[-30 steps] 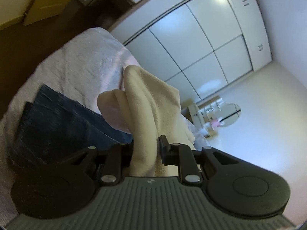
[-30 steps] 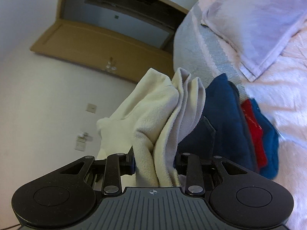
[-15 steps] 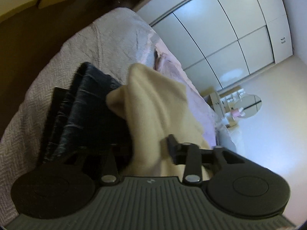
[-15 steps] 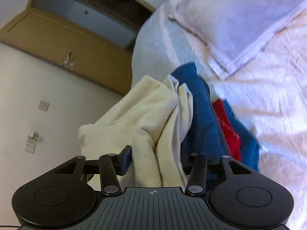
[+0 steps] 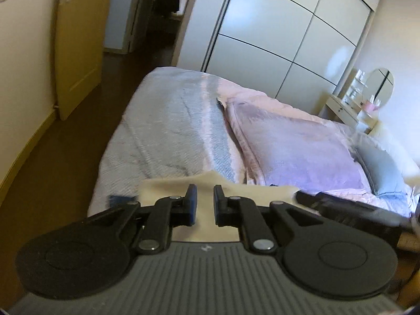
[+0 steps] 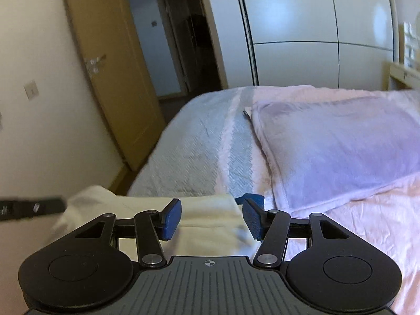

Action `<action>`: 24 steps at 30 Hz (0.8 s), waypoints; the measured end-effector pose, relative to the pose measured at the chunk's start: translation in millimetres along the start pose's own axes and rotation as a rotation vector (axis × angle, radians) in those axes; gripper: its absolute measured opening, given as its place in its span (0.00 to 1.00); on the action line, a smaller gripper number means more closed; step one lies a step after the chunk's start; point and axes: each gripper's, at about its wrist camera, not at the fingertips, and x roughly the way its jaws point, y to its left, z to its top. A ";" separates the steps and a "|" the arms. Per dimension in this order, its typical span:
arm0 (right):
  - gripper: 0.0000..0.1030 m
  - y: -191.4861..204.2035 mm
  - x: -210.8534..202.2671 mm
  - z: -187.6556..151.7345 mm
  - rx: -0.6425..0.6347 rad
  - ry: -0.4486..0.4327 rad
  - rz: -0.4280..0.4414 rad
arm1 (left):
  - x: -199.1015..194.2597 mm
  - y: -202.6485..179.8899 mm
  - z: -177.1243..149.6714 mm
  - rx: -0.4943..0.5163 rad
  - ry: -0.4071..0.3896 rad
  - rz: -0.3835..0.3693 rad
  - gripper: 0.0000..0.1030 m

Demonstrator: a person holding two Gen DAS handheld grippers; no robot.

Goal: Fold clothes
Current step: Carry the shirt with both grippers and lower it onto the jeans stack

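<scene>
The left gripper (image 5: 204,204) hung just above the cream garment (image 5: 210,225), its jaws narrowly parted and gripping nothing; they had just been closing, and no cloth stood between them; the garment lay flat below and just ahead of the fingertips, spread to both sides of them, on the near end of the bed (image 5: 162,131). A small patch of blue cloth (image 5: 120,199) showed beside the garment, left of the left finger; a dark, blurred object lay to the right of the gripper, and what it was could not be told.

The right gripper (image 6: 211,216) stood released, its blue pads (image 6: 172,218) wide apart over the same cream garment (image 6: 210,218); the jaws had just been opening, and the cloth lay beneath them, not pinched; the folded edge ran just ahead of the fingertips. A scrap of blue cloth (image 6: 252,199) peeked out just beyond the right finger. Farther ahead and to the right lay a lilac pillow (image 6: 336,141) on the pink cover; a wooden door (image 6: 110,73) stood ahead to the left, white wardrobe doors (image 6: 302,31) straight beyond the bed.
</scene>
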 end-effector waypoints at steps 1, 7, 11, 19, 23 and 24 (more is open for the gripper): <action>0.55 2.7 9.0 -4.6 -0.013 0.007 -0.015 | 13.3 -0.3 -3.9 0.005 0.003 0.011 0.09; 0.54 1.9 49.2 -38.1 -0.069 0.045 -0.085 | 57.2 32.5 -42.6 -0.084 -0.014 -0.003 0.15; 0.55 1.4 57.9 -47.5 -0.089 0.035 -0.076 | 47.5 37.5 -54.6 -0.077 -0.049 0.003 0.15; 0.55 -6.3 -34.2 -32.4 -0.044 -0.037 0.070 | -49.0 15.3 -40.6 -0.067 -0.091 0.057 0.12; 0.55 6.3 -72.1 -51.1 -0.089 -0.004 0.090 | -70.4 -1.9 -64.0 -0.034 -0.042 0.071 0.12; 0.55 10.3 -77.6 -57.7 -0.106 0.004 0.090 | -69.1 -4.1 -73.2 -0.029 -0.015 0.079 0.12</action>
